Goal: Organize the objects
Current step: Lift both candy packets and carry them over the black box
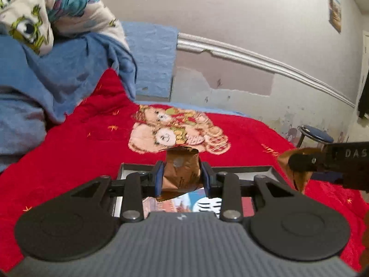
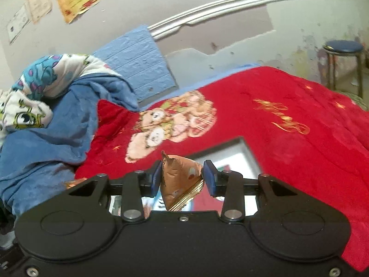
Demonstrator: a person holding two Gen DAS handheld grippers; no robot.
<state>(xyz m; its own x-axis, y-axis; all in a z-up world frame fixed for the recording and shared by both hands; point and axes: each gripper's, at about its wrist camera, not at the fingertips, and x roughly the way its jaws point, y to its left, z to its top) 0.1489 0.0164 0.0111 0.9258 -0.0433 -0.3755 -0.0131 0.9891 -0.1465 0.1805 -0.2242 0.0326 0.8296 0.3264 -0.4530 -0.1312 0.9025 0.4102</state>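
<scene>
Brown foil snack packets sit pinched in both my tongs, left on one packet, right on another, above the tray on the bed. They look light, crinkly, slippery; I'd grip mid-body.

White letters reading "DAS" are showing on the black right gripper entering at the right edge of the left wrist view, the word cut off by the frame. Gold script is running across the red blanket at far right, too blurred to read. Print on both brown packets is staying illegible.
</scene>
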